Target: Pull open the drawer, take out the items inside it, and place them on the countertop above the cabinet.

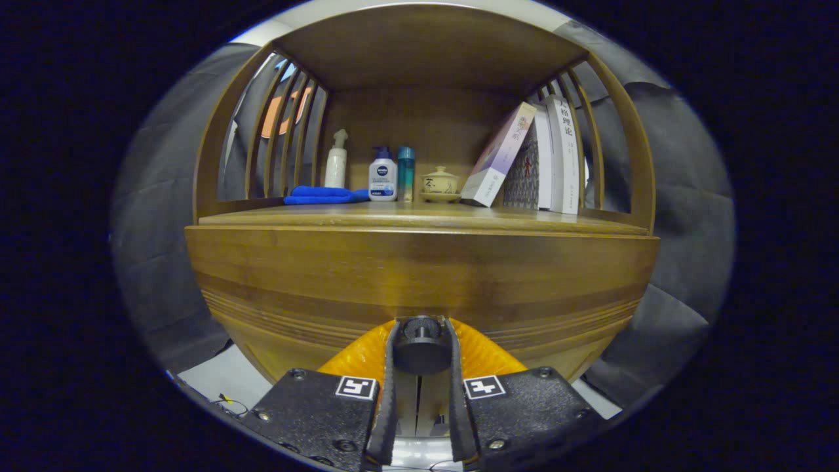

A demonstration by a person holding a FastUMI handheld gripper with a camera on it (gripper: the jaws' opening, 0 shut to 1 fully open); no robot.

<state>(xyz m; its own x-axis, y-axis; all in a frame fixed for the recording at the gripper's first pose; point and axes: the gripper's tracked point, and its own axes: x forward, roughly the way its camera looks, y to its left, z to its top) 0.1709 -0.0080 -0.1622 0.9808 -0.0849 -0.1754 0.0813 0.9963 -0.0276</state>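
Fingers of our gripper are clamped on the drawer knob; we face the drawer front, below the countertop.

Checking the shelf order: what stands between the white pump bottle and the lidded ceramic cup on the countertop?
In the claw's view, between the white pump bottle and the lidded ceramic cup stand a labelled white bottle and a teal bottle.

Bottles, cloth, books on countertop
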